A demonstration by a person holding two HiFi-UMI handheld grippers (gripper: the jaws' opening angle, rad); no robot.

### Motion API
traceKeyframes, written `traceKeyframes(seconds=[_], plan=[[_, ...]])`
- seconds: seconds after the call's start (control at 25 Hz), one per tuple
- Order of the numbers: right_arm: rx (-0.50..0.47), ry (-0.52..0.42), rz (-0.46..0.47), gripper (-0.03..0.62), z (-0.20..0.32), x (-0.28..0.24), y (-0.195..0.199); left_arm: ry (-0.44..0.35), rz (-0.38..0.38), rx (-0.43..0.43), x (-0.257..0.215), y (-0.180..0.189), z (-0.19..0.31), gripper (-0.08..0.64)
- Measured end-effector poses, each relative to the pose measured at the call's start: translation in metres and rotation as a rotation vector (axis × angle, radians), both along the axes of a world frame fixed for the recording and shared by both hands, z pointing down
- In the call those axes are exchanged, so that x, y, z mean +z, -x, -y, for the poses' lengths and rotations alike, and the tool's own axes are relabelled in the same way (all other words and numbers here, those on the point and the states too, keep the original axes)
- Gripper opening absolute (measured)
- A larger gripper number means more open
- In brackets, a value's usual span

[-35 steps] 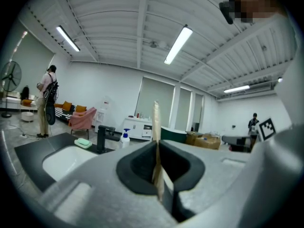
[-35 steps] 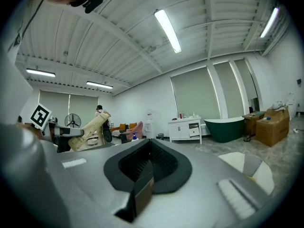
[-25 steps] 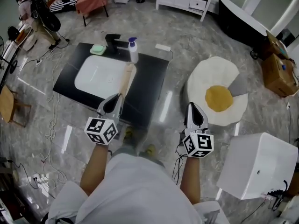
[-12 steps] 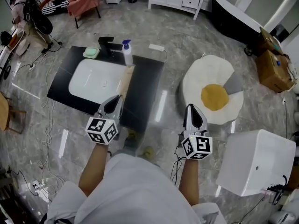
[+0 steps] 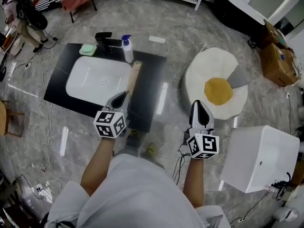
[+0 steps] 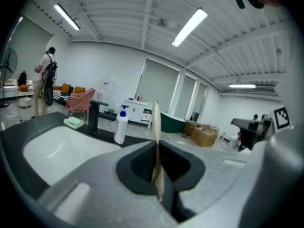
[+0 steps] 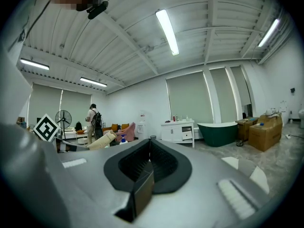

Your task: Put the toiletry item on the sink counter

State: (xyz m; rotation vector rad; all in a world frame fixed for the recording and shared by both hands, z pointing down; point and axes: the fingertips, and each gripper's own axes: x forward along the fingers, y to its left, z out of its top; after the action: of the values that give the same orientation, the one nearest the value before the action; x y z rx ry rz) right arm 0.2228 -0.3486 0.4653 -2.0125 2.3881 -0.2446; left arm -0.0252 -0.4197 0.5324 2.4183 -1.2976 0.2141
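A flat beige toiletry tube (image 5: 132, 77) sticks out forward from my left gripper (image 5: 120, 98), which is shut on its near end. The tube hangs over the black sink counter (image 5: 152, 80), just right of the white basin (image 5: 97, 82). In the left gripper view the tube (image 6: 155, 122) shows edge-on, pinched between the jaws of the left gripper (image 6: 157, 148). My right gripper (image 5: 198, 104) is over the marble floor to the right of the counter. In its own view the right gripper (image 7: 150, 144) is shut with nothing in it.
A black faucet (image 5: 105, 38), a pump bottle (image 5: 127, 51) and a green soap (image 5: 88, 49) stand along the counter's far edge. An egg-shaped rug (image 5: 216, 91) and a white box (image 5: 263, 158) lie right. A person (image 5: 21, 18) stands far left; cables (image 5: 47, 127) trail on the floor.
My left gripper has moved a little forward and right with the tube still in it. The right gripper has hardly moved. The whole view has shifted slightly.
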Motion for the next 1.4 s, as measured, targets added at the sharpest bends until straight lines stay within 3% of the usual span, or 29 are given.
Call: traceKeyframes(seconds=[0.52,1.4], plan=[[-0.003,0.038,-0.042,0.004,0.03,0.015,0.005,0.129,0.056,-0.002,0.089,-0.005,0.041,0.011],[-0.004,0.104,-0.024,0.004,0.032,0.042,0.006,0.322,0.126,-0.009,0.17,-0.012,0.051,0.015]])
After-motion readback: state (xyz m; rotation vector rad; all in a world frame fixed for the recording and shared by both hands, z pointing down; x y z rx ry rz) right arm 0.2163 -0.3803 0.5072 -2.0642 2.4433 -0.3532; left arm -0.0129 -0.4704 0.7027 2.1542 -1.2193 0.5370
